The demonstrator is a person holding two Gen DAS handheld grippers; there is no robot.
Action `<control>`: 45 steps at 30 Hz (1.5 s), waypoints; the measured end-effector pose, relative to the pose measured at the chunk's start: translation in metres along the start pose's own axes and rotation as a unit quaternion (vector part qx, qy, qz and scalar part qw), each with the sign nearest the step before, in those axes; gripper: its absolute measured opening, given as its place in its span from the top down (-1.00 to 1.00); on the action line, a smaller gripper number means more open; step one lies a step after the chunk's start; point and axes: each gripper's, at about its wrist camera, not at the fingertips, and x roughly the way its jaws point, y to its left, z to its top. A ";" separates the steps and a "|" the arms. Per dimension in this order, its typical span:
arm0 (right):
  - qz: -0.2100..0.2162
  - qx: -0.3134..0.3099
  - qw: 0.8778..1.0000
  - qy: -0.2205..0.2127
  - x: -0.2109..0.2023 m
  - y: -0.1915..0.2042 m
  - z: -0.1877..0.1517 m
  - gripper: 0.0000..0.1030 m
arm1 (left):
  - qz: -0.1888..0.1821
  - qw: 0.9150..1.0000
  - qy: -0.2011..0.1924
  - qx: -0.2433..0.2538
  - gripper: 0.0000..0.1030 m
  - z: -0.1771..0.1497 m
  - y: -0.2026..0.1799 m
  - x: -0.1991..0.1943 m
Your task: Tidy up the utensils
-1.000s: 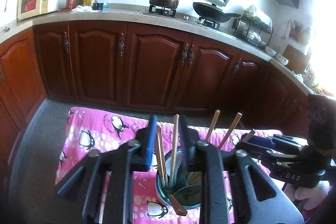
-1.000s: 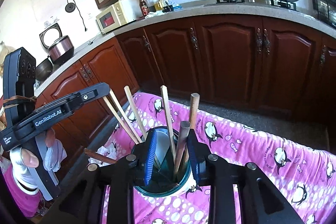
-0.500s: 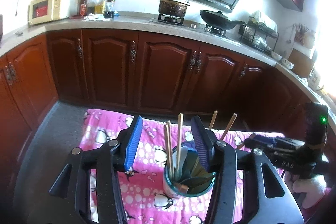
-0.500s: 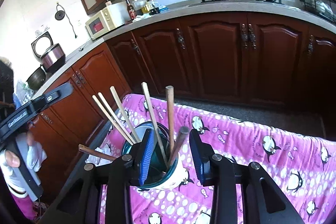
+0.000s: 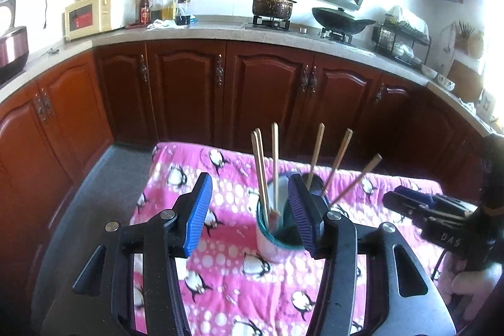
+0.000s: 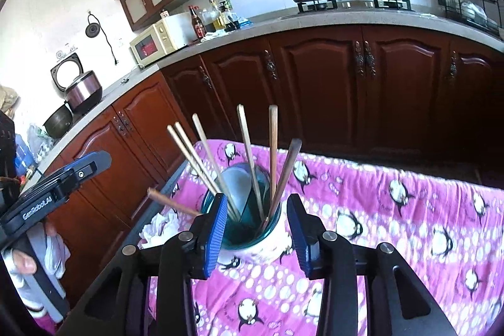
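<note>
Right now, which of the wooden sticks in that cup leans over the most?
The dark brown wooden stick on the left of the teal-rimmed white cup in the right wrist view. It slants low over the rim, almost sideways; the paler chopsticks stand much steeper.

The utensil cup (image 5: 277, 236) stands on the pink penguin cloth (image 5: 220, 266), chopsticks (image 5: 274, 169) fanning upward and outward above its rim, so a straight drop into it is crowded. To the cup's left in the left wrist view the cloth lies bare. The right gripper (image 5: 419, 210) hangs just beside the cup on its other side. Cabinet doors (image 5: 264, 96) wall off the far edge.
</note>
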 end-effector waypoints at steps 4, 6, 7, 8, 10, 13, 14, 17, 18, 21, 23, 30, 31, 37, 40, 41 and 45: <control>-0.001 0.004 1.000 -0.003 -0.006 0.010 -0.014 0.25 | 0.001 1.000 0.001 0.013 0.03 -0.012 -0.014 -0.009; -0.005 0.004 1.000 -0.008 -0.012 0.015 -0.019 0.22 | 0.003 1.000 0.002 0.025 0.03 -0.019 -0.021 -0.015; -0.006 0.005 1.000 -0.010 -0.014 0.016 -0.020 0.21 | 0.003 1.000 0.001 0.027 0.03 -0.020 -0.023 -0.017; -0.006 0.006 1.000 -0.013 -0.017 0.018 -0.022 0.21 | 0.003 1.000 0.001 0.028 0.03 -0.022 -0.025 -0.019; -0.007 0.010 1.000 -0.018 -0.023 0.020 -0.023 0.20 | 0.004 1.000 0.000 0.029 0.03 -0.026 -0.029 -0.024; -0.012 0.009 1.000 -0.023 -0.028 0.024 -0.026 0.20 | 0.004 1.000 0.000 0.027 0.03 -0.029 -0.032 -0.027; -0.014 0.008 1.000 -0.024 -0.030 0.026 -0.027 0.20 | 0.005 1.000 -0.001 0.027 0.03 -0.030 -0.033 -0.028; -0.019 0.007 0.999 -0.028 -0.032 0.030 -0.028 0.19 | 0.011 1.000 -0.006 0.027 0.03 -0.033 -0.035 -0.032; -0.021 0.007 0.999 -0.029 -0.032 0.032 -0.029 0.18 | 0.013 1.000 -0.007 0.026 0.03 -0.034 -0.036 -0.032; -0.023 0.008 0.999 -0.032 -0.033 0.037 -0.029 0.16 | 0.019 0.999 -0.010 0.026 0.03 -0.036 -0.038 -0.033; -0.030 0.002 0.999 -0.034 -0.033 0.042 -0.029 0.14 | 0.022 0.999 -0.010 0.027 0.03 -0.037 -0.039 -0.033; -0.040 -0.011 0.998 -0.037 -0.032 0.047 -0.027 -0.06 | 0.026 0.999 -0.012 0.024 0.03 -0.037 -0.038 -0.033; -0.041 -0.013 0.998 -0.036 -0.032 0.047 -0.027 -0.06 | 0.027 0.999 -0.013 0.025 0.03 -0.037 -0.038 -0.033; -0.042 -0.014 0.999 -0.032 -0.029 0.046 -0.026 -0.06 | 0.031 0.999 -0.012 0.024 0.03 -0.038 -0.038 -0.032; -0.043 -0.015 0.998 -0.031 -0.028 0.046 -0.027 -0.06 | 0.033 0.999 -0.011 0.022 0.03 -0.039 -0.037 -0.030; -0.043 -0.015 0.999 -0.031 -0.028 0.046 -0.027 -0.06 | 0.034 0.999 -0.010 0.022 0.03 -0.039 -0.037 -0.030; -0.043 -0.017 0.999 -0.029 -0.026 0.046 -0.027 -0.06 | 0.036 0.999 -0.010 0.022 0.03 -0.040 -0.037 -0.029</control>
